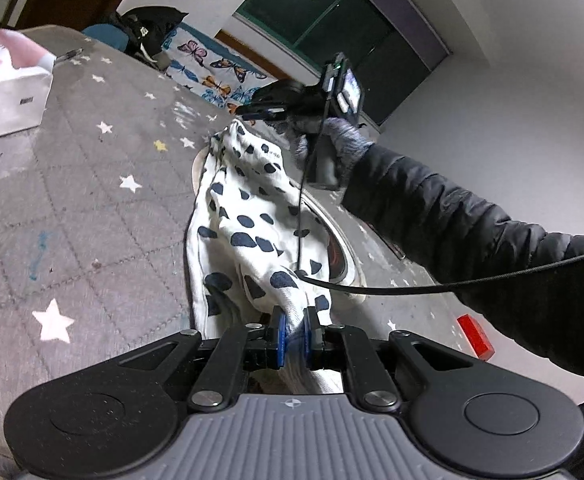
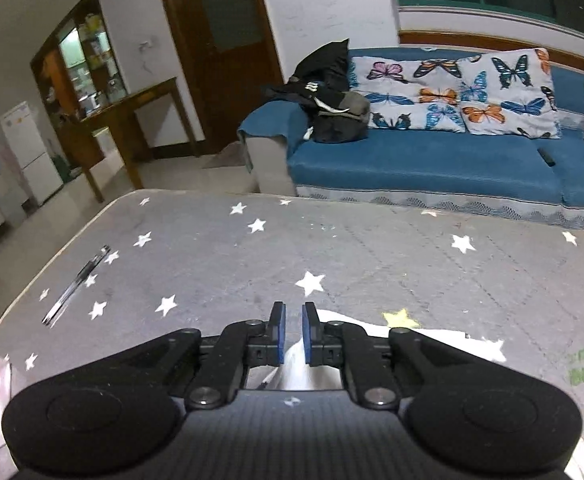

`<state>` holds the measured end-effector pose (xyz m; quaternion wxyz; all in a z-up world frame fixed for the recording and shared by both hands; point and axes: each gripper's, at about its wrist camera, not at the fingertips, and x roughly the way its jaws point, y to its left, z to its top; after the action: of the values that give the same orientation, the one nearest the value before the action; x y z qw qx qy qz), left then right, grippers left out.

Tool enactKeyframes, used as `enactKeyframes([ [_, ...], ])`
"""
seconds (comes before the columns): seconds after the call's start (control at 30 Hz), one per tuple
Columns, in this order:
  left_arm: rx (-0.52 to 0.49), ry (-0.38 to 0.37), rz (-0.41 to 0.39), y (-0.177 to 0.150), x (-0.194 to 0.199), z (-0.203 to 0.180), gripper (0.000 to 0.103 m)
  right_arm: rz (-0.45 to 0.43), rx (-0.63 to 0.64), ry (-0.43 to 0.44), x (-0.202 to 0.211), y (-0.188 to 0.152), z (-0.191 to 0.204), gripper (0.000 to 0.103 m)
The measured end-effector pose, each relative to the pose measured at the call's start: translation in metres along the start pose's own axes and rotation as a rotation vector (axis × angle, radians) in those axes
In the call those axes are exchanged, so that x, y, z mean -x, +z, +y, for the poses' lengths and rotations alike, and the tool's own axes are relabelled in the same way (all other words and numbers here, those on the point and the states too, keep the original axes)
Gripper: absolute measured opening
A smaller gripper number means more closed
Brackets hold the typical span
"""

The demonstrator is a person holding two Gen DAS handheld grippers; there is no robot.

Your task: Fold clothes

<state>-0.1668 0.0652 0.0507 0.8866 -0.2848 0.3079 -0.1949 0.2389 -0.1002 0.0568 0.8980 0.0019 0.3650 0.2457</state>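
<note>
A white cloth with dark blue spots (image 1: pixel 248 216) hangs stretched over the grey star-print table (image 1: pixel 92 200). My left gripper (image 1: pixel 295 316) is shut on a bunched near end of it, the fabric squeezed between the blue pads. The cloth's far corner rises to the tip of my right gripper (image 1: pixel 239 114), held by a gloved hand (image 1: pixel 344 140) in a black sleeve. In the right wrist view the right gripper (image 2: pixel 292 312) shows a narrow gap between its pads; the table shows through it, and white cloth (image 2: pixel 432 340) lies below and behind the fingers.
A white tissue pack (image 1: pixel 8 96) sits at the table's far left, a pen (image 2: pixel 76 286) near the left edge, a red block (image 1: pixel 476 336) by the right. Another pale garment (image 1: pixel 348 256) lies under the cloth. A blue sofa (image 2: pixel 432 160) stands beyond.
</note>
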Motion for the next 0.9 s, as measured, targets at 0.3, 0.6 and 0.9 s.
enactKeyframes([
  [0.3, 0.012, 0.01, 0.003, 0.0, 0.001, 0.004, 0.013, 0.21, 0.175, 0.01, 0.023, -0.036, 0.024, 0.015],
  [0.6, 0.012, 0.021, 0.015, -0.005, 0.006, 0.002, 0.014, 0.228, 0.229, 0.049, 0.014, -0.057, 0.049, 0.019],
  [0.9, -0.022, 0.038, 0.012, -0.007, 0.017, -0.001, 0.027, 0.239, 0.185, 0.115, 0.033, -0.059, 0.06, 0.019],
])
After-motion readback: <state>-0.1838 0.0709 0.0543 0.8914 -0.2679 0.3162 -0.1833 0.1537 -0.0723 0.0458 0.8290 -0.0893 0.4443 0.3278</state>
